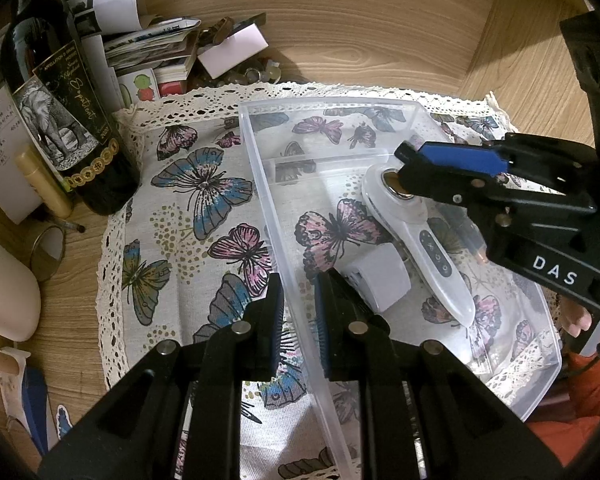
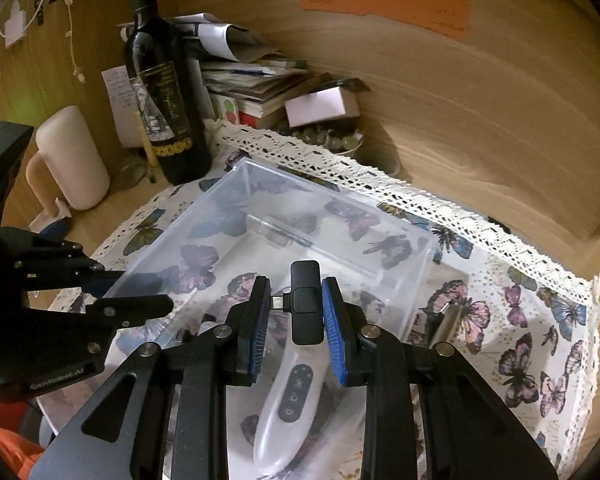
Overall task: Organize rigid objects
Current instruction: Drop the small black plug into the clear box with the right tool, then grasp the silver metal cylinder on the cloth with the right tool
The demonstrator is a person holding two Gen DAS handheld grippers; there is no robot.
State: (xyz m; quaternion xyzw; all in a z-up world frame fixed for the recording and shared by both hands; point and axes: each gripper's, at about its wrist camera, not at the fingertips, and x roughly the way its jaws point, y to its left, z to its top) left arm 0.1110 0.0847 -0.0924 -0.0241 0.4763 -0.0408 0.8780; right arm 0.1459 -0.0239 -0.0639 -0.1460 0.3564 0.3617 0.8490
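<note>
Closest in on the right wrist view: right gripper pinched down narrow on a black dongle. Little plug stub against the left pad, body against the right one. Long axis pointing straight ahead along the fingers, so held crosswise across its short side. Matte black, stubby, rounded corners, looks hard and light, probably no squish to worry about.

Directly underneath and not touching: a white handheld wand lying flat in the clear bin, dark button strip facing up, head end under the dongle. Same rough heading as the dongle, so both long axes line up.

Over on the left wrist view: left gripper parted a bit, one finger on each side of the bin's near wall, wall running between the pads with a gap either side, so more straddling than clamping, as far as can be told. White charger block just beside the wand, inside the bin.

Further ahead: a low divider, then the back compartment. Looks like the likeliest drop spot, straight ahead of the right gripper, which is clearly the nearer one.

Beyond that: butterfly cloth under the bin, wine bottle and a paper stack at the back of the counter.
</note>
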